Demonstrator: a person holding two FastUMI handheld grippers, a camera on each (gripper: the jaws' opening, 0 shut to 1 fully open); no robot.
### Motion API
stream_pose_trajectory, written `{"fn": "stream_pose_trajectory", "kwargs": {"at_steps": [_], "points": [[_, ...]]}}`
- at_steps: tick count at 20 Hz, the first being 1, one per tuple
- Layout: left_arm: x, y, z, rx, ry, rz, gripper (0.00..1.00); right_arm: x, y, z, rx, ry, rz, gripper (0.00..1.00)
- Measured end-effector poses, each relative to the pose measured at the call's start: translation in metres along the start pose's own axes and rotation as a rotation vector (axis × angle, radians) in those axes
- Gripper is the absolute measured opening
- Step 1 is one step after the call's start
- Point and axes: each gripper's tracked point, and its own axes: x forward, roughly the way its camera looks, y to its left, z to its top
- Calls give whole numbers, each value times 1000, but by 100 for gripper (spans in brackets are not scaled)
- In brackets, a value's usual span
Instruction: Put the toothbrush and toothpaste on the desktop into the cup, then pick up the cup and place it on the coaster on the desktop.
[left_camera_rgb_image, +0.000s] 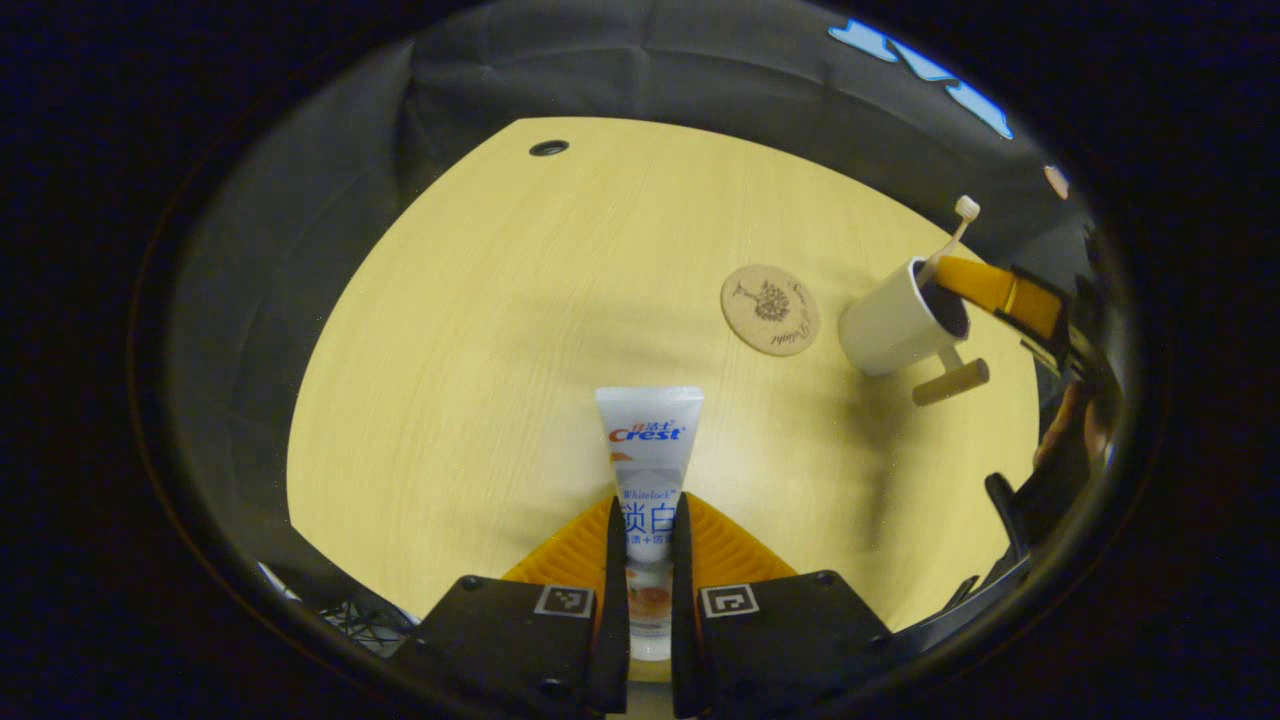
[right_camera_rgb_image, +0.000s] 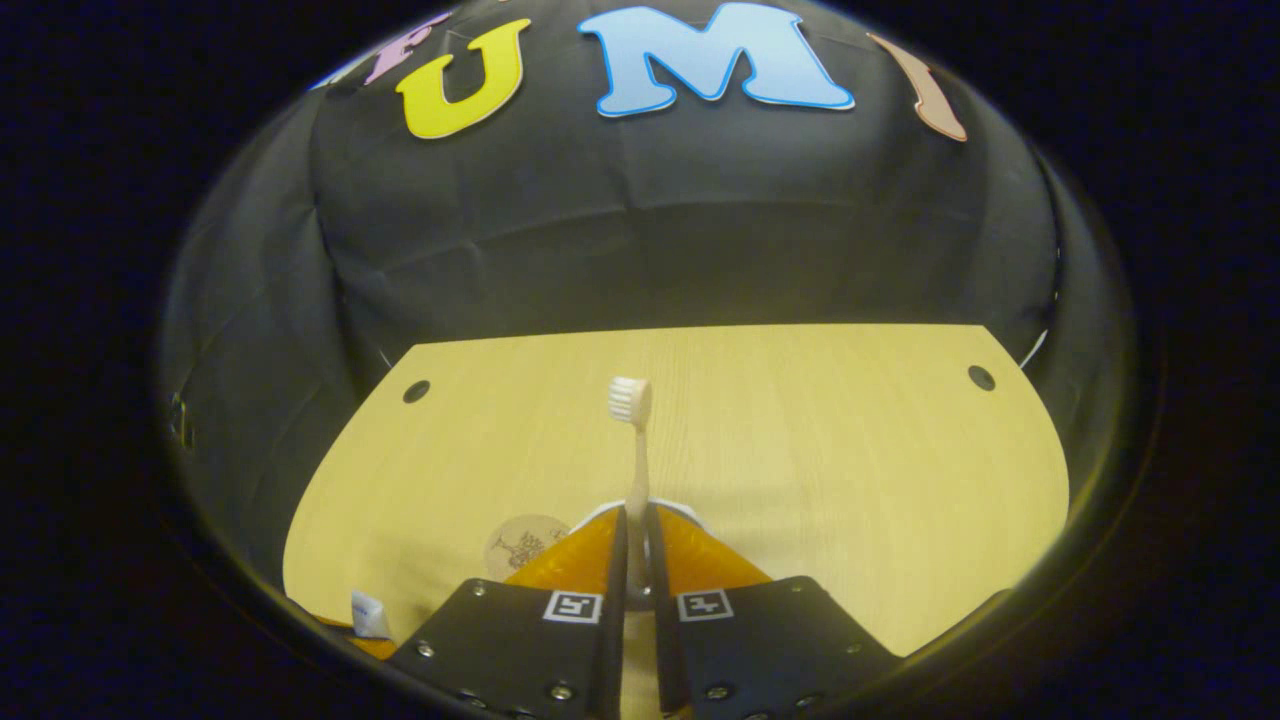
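Pale wood grain covers the desktop (left_camera_rgb_image: 480, 380) under both grippers. In the left gripper view, the left gripper (left_camera_rgb_image: 650, 560) has its two fingers pressed against the sides of the toothpaste (left_camera_rgb_image: 650, 450), which lies flat along the wood with its crimped end pointing away from the camera and its cap end down between the fingers. Beyond it and to the right, the round coaster (left_camera_rgb_image: 770, 309) lies flat, bare, and just beside the white cup (left_camera_rgb_image: 895, 325). The cup stands on the wood, apart from the coaster, with its wooden handle (left_camera_rgb_image: 950, 381) sticking out toward the near side.

In the right gripper view, the right gripper (right_camera_rgb_image: 636, 560) is clamped on the handle of the toothbrush (right_camera_rgb_image: 634, 450), held upright with the bristle head on top. Its fingers sit right over the cup's rim (right_camera_rgb_image: 600, 512); the brush's lower end seems to be inside the cup, though the fingers hide it. At the far edge of the desktop are two small dark holes (right_camera_rgb_image: 416, 391).
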Motion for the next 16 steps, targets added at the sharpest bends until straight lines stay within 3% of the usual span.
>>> {"fn": "stream_pose_trajectory", "kwargs": {"at_steps": [2,16], "points": [[-3,-10,14,3,-23,-15,24,-11,-5,-5,-5,-3,-5,17],[-18,-96,109,120,-139,-114,24,-101,-45,-61,44,1,-61,17]]}}
